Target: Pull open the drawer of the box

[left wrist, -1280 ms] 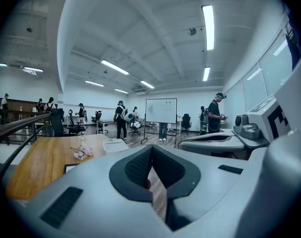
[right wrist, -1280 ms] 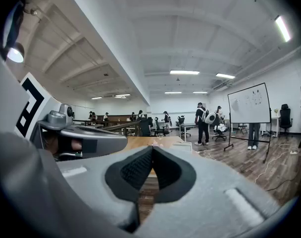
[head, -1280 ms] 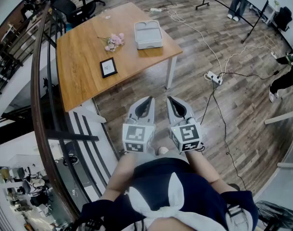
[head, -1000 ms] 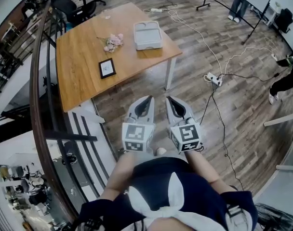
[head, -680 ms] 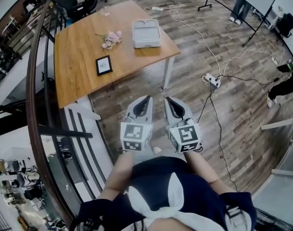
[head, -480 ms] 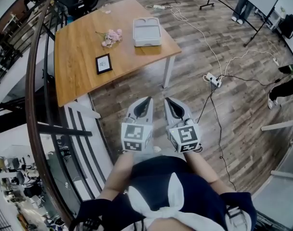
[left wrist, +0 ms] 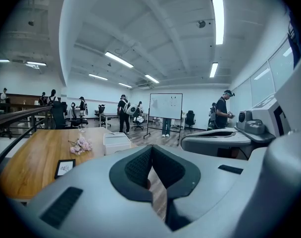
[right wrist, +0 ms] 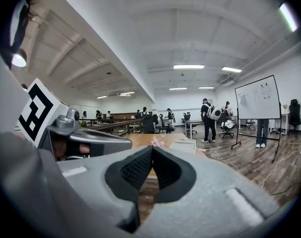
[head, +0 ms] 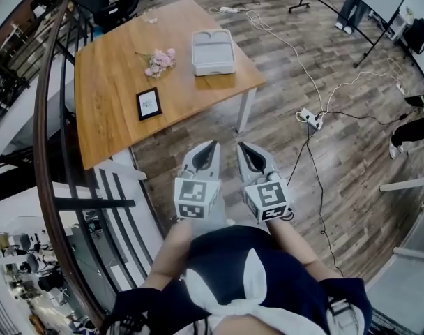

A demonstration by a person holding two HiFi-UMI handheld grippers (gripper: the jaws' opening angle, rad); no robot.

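At twelve o'clock on the wooden table point(head: 114, 82), the box point(head: 213, 51) sat untouched, its drawer seemingly unopened. The left gripper point(head: 212, 147) and right gripper point(head: 244, 148), both pressed together and empty, hung well short, so everything remained to do.

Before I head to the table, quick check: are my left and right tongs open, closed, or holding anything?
Left tongs: closed, holding nothing.
Right tongs: closed, holding nothing.
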